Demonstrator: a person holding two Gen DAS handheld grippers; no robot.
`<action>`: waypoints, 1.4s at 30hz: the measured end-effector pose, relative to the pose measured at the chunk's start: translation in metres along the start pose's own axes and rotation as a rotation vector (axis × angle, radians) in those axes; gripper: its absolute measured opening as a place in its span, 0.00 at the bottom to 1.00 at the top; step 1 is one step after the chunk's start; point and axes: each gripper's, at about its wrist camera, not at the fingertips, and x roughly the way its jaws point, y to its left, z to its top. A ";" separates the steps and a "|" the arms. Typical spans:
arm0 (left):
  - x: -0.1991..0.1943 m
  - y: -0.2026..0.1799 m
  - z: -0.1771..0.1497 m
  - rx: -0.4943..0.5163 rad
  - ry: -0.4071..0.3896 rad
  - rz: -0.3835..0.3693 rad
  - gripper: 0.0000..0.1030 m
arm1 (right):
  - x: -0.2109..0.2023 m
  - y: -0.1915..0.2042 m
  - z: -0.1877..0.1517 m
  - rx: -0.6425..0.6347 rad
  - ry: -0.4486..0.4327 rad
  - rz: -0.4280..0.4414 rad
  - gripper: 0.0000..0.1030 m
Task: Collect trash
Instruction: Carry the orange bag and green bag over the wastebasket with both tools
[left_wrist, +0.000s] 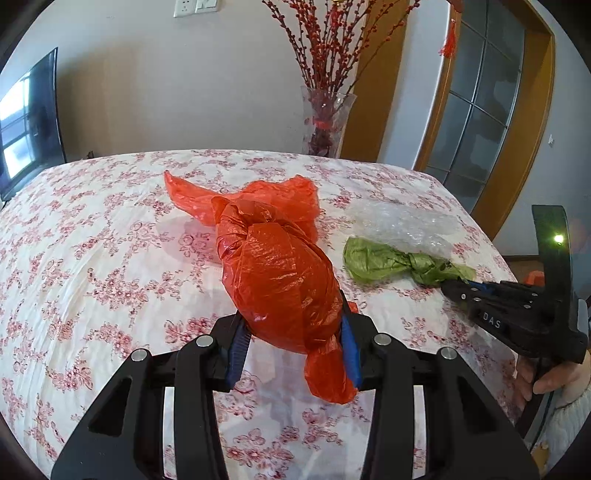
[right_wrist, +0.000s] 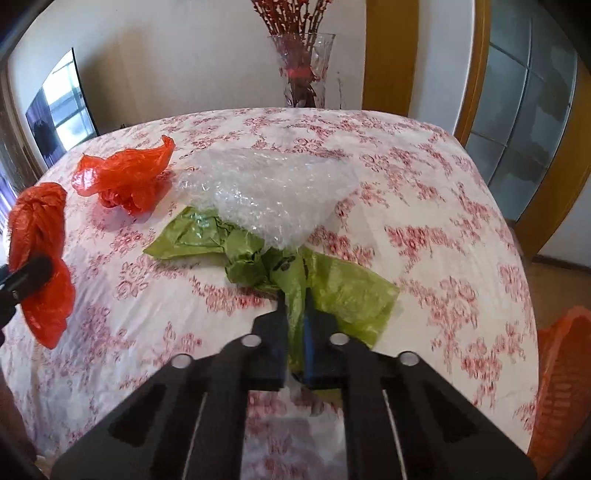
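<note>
Ahead of you, a glass vase (left_wrist: 327, 122) of red-budded branches (left_wrist: 325, 40) stands behind the far edge of the surface (left_wrist: 92, 258), which wears a white cloth printed with pink flowers. To your left a dark television (left_wrist: 26, 125) mirrors a window. To your right, a wood-framed glass door (left_wrist: 476, 110).

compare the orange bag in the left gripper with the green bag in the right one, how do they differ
The orange bag is bulging and knotted, lifted clear of the tablecloth by the left gripper. The green bag is flatter and crumpled, lying on the cloth, pinched by the right gripper. Both are thin plastic, each gripped.
</note>
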 end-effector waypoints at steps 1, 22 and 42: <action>-0.001 -0.002 -0.001 0.002 0.000 -0.002 0.41 | -0.004 -0.001 -0.003 0.005 -0.004 0.006 0.06; -0.022 -0.091 -0.020 0.124 0.012 -0.148 0.41 | -0.129 -0.076 -0.096 0.186 -0.156 -0.099 0.06; -0.021 -0.225 -0.040 0.271 0.052 -0.369 0.41 | -0.205 -0.170 -0.163 0.455 -0.313 -0.345 0.06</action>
